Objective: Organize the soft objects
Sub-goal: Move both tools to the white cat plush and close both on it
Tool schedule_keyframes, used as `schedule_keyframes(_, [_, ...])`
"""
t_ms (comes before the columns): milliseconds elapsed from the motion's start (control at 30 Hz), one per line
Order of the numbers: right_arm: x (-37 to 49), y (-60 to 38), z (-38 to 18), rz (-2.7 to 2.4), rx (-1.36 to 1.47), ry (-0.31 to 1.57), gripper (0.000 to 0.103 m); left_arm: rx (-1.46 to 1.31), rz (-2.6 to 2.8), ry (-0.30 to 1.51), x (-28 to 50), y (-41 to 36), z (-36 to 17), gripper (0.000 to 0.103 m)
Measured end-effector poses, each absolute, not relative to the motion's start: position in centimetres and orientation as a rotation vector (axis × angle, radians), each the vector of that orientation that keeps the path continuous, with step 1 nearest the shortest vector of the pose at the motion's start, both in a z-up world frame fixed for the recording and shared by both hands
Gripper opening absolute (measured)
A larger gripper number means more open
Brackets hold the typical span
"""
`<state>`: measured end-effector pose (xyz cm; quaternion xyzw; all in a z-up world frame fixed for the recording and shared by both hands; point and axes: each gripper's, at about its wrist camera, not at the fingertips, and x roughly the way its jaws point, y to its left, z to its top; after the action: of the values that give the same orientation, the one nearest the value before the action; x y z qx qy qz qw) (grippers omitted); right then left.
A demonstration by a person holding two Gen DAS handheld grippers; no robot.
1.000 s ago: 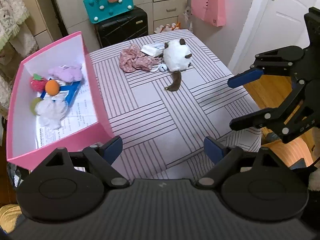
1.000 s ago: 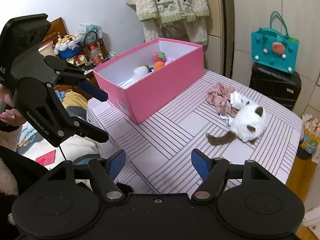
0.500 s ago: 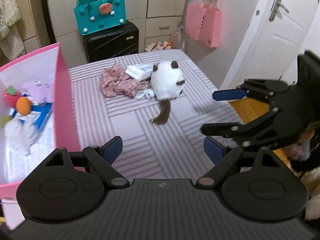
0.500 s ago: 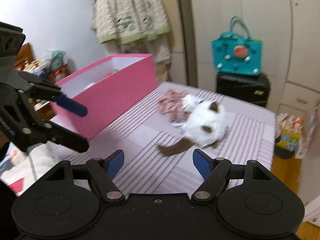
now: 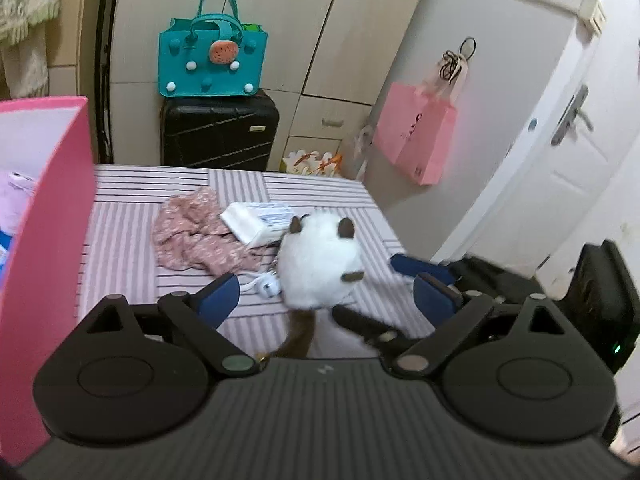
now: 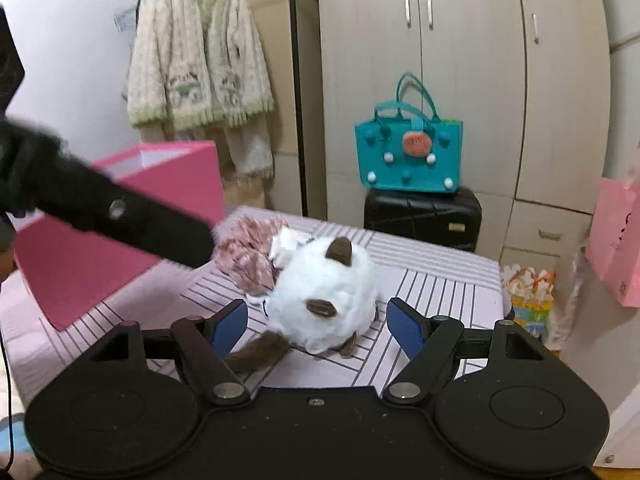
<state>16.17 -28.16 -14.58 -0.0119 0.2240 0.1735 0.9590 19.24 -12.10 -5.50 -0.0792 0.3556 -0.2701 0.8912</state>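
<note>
White plush cat (image 5: 320,268) with brown ears and brown tail: lies on the striped table (image 5: 120,240) and serves here as the reference for all places. Right gripper (image 6: 316,326): stands spread wide and holds nothing, with one blue pad on each side of the cat in its own view; cannot tell whether the pads touch the fur. Left gripper (image 5: 327,298): also spread wide and holding nothing, hovering near the cat on the tail side, above the table. Just behind the cat and touching it: a white flat packet (image 5: 258,220), partly lying on a crumpled pink floral cloth (image 5: 192,240). Just left of the cat, by its lower edge: a small white round thing with a cord (image 5: 266,286). Well to the left of the cat: a tall pink box (image 5: 52,220), open on top, standing on the same table; inside, only a pale purple soft thing (image 5: 12,196) and a bit of blue show, the rest hidden by the wall. Far behind the cat, off the table: a teal felt bag (image 5: 212,60) on top of a black suitcase (image 5: 218,134), contents not visible. Behind and to the right of the cat: a pink paper bag (image 5: 416,132) hanging on the wall, contents not visible.
</note>
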Motion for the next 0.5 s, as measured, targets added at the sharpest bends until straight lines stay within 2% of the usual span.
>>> schedule_keyframes(267, [18.7,-27.2,-15.8,0.336,-0.026,0.525,0.081,-0.123,-0.573,0.728,21.4,-14.4,-7.8,0.094])
schedule_keyframes(500, [19.6,-27.5,-16.8,0.333,-0.008,0.541,0.081,-0.155,-0.614,0.733,22.6,-15.0,-9.1,0.088])
